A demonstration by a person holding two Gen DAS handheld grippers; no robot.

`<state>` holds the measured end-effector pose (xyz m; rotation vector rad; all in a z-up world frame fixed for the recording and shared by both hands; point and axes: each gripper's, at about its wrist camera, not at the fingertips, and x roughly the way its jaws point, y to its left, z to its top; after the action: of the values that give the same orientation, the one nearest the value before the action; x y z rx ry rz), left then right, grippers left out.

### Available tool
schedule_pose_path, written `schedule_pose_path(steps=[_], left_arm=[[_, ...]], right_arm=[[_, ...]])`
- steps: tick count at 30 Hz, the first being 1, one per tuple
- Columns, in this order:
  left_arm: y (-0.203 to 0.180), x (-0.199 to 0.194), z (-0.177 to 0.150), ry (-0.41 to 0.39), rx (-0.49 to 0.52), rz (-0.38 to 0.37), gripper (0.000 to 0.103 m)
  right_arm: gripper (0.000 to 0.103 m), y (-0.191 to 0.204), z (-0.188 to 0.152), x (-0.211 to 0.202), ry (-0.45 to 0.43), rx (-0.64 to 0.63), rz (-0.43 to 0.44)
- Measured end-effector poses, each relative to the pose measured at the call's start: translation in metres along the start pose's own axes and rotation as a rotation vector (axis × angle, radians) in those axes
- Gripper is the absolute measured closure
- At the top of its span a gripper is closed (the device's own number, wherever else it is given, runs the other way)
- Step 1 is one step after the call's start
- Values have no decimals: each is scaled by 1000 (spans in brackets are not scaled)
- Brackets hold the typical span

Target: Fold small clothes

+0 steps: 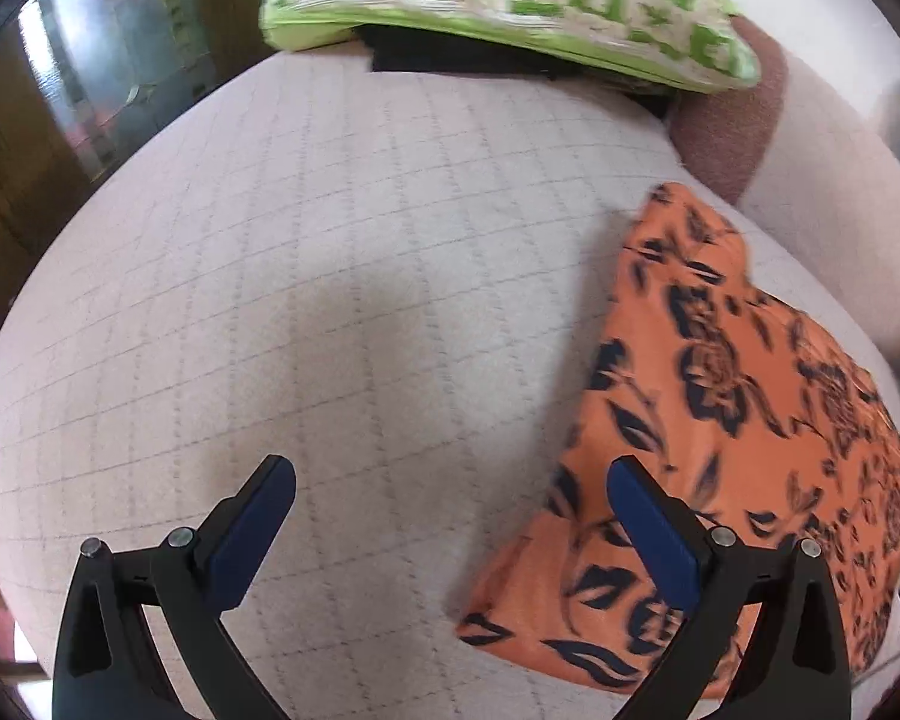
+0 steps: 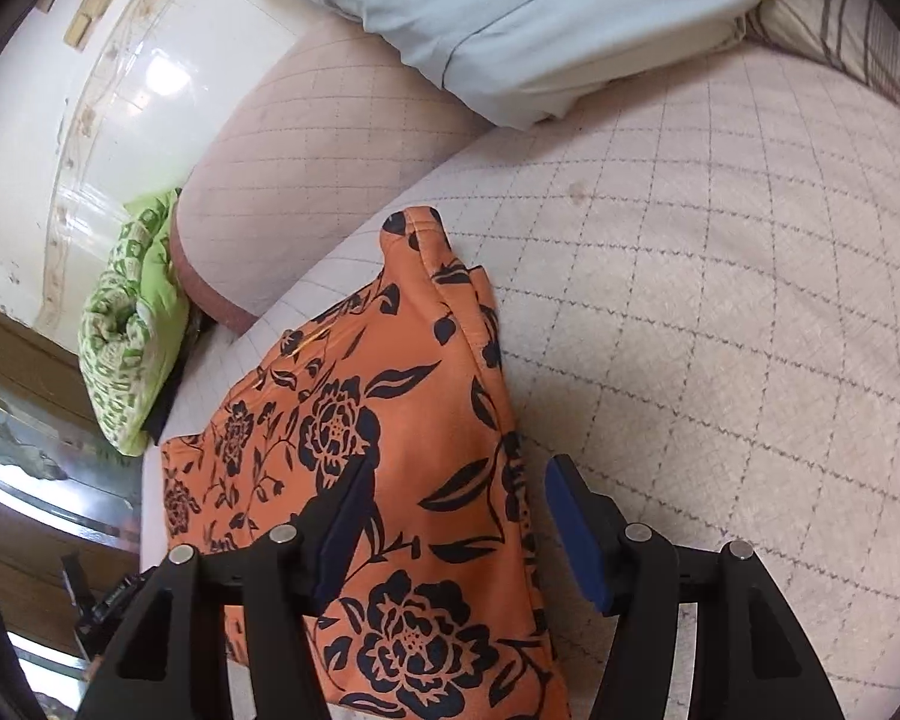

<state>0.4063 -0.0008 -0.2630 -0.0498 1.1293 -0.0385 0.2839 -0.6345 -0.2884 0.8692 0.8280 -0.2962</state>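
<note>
An orange garment with a black flower print (image 1: 720,420) lies folded on the pale checked bed cover (image 1: 330,300). My left gripper (image 1: 450,474) is open and empty above the cover, with its right finger over the garment's left edge. In the right wrist view the same garment (image 2: 390,420) lies below my right gripper (image 2: 456,474), which is open and empty, its fingers on either side of the garment's right folded edge.
A green and white patterned pillow (image 1: 498,0) lies at the far end of the bed over a dark item. A light blue pillow (image 2: 510,12) lies at the bed's other end. A bolster (image 2: 306,150) runs along the wall side.
</note>
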Motion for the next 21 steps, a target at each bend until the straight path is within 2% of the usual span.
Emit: schedule_pose_path(steps=[3, 7, 11, 16, 19, 21], left_arm=[[-12, -4, -2, -14, 49, 7, 0], [-18, 1, -4, 19, 78, -50, 0], [-14, 16, -3, 77, 63, -98, 0], [-9, 28, -1, 162, -8, -156, 0], [-7, 14, 4, 129, -53, -211, 0], [-8, 4, 5, 113, -59, -225, 0]], right_arm=[[40, 0, 0, -1, 3, -8, 10], [40, -3, 1, 1, 45, 1, 63], [37, -21, 2, 5, 109, 58, 142], [37, -47, 3, 5, 136, 137, 147], [37, -50, 4, -3, 125, 158, 198], [37, -48, 0, -9, 129, 167, 193]])
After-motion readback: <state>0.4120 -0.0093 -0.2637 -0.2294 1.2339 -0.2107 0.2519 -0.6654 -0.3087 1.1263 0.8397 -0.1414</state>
